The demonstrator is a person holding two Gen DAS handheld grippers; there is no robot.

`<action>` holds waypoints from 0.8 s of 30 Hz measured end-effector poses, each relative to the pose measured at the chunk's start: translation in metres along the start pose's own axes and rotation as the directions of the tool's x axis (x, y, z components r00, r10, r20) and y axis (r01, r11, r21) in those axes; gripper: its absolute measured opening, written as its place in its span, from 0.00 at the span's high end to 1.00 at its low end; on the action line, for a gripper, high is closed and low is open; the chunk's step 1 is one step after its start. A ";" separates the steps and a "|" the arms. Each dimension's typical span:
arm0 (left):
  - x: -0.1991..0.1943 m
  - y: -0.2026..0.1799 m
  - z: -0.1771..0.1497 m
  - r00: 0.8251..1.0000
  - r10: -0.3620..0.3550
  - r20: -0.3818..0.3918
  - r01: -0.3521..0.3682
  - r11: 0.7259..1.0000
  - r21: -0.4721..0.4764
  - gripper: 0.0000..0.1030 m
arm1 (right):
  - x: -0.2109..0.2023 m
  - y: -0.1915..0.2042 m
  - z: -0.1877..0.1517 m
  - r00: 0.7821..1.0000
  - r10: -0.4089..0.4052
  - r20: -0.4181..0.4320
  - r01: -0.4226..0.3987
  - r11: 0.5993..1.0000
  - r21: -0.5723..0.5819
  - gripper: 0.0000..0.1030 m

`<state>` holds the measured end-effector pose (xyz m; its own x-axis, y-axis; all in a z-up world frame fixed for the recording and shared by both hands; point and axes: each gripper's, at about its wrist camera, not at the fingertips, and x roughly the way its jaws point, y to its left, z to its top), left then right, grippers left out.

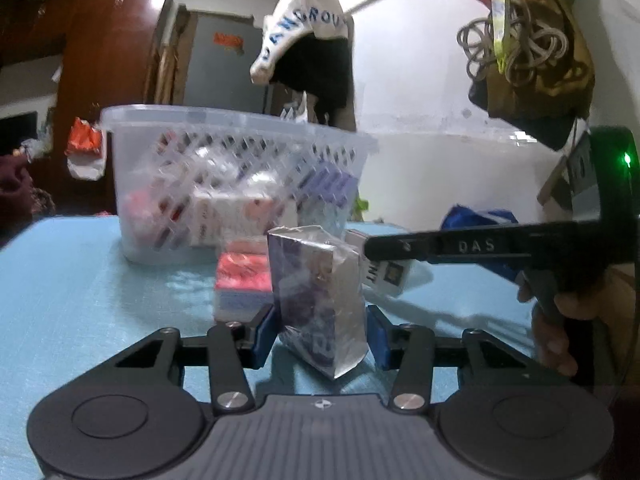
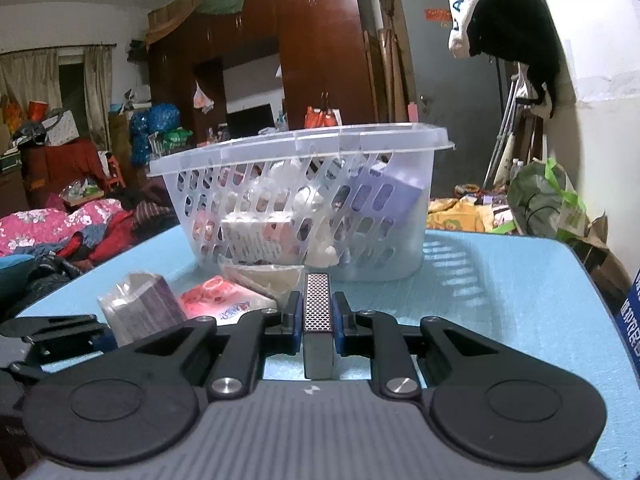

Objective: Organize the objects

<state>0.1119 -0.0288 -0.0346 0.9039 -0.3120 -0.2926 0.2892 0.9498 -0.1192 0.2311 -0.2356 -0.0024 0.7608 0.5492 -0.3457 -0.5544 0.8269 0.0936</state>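
My left gripper [image 1: 320, 334] has its blue pads around a purple foil-wrapped pack [image 1: 318, 300], standing tilted on the blue table [image 1: 80, 300]; its lettering is too blurred to read. My right gripper [image 2: 317, 322] is clamped on a slim matchbox [image 2: 317, 304]. At twelve o'clock stands the clear basket [image 2: 304, 184]. The right tool's arm reads "DAS"; the hanging cloth [image 1: 300, 36] shows "ANGROU".
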 end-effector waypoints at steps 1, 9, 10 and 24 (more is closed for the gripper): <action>-0.005 0.001 0.001 1.000 0.001 0.028 -0.001 1.000 0.001 0.50 | -0.002 0.001 0.000 1.000 -0.006 0.014 0.006 1.000 -0.005 0.83; -0.025 0.025 0.093 0.980 -0.012 0.196 0.015 1.000 -0.014 0.50 | -0.047 0.036 0.073 0.974 -0.009 0.226 0.031 0.995 -0.095 0.83; -0.019 0.032 0.112 0.980 -0.015 0.201 0.023 0.999 -0.035 0.50 | -0.043 0.040 0.091 0.972 -0.016 0.234 0.044 0.992 -0.114 0.83; 0.049 0.090 0.170 0.997 0.080 -0.011 -0.080 0.975 -0.205 0.13 | 0.006 0.009 0.150 0.981 -0.087 0.174 0.090 0.996 -0.011 0.00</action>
<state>0.2352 0.0451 0.1015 0.9204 -0.2356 -0.3121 0.1449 0.9468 -0.2875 0.2820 -0.2069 0.1367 0.8532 0.4879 -0.1845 -0.4873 0.8717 0.0518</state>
